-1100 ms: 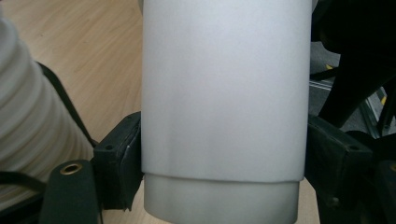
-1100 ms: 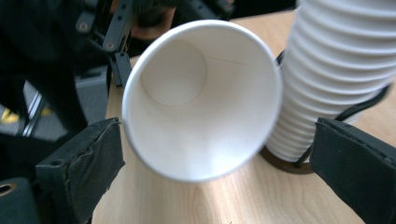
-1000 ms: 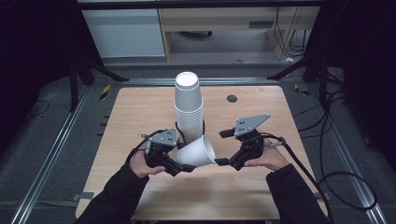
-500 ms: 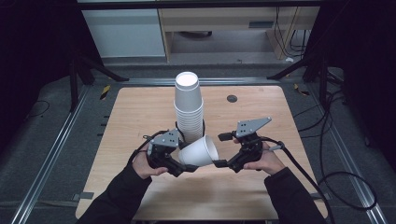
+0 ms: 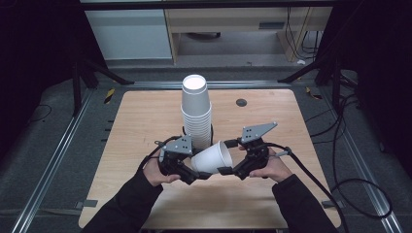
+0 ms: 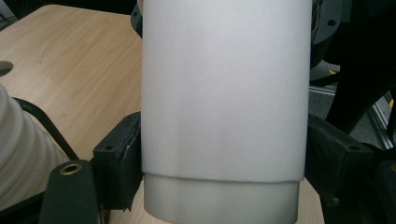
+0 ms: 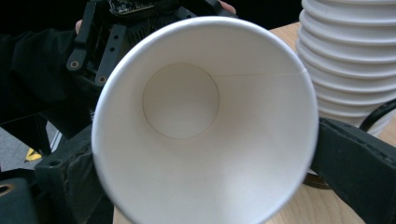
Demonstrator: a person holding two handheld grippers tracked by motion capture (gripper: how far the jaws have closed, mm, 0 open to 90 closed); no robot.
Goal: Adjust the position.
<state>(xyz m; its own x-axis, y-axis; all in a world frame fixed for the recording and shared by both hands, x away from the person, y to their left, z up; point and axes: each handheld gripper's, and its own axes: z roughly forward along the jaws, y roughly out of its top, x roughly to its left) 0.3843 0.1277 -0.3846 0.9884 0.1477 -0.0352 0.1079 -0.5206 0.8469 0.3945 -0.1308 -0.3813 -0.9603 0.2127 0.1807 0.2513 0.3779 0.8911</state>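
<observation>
No readable text, labels, brands or numbers anywhere: cup [image 5: 211,158] plain white inside and out, stack [image 5: 197,114] unmarked, worktop [image 5: 145,121] bare wood, circuit board [image 7: 135,5] on the left claw [image 5: 190,175] too blurred to read

Both forearms are reaching in over the near edge, hands facing each other. The left gripper [image 5: 194,175] and the right gripper [image 5: 227,171] are each clamping, jaws pointing inward toward one another, nearly meeting.
</observation>
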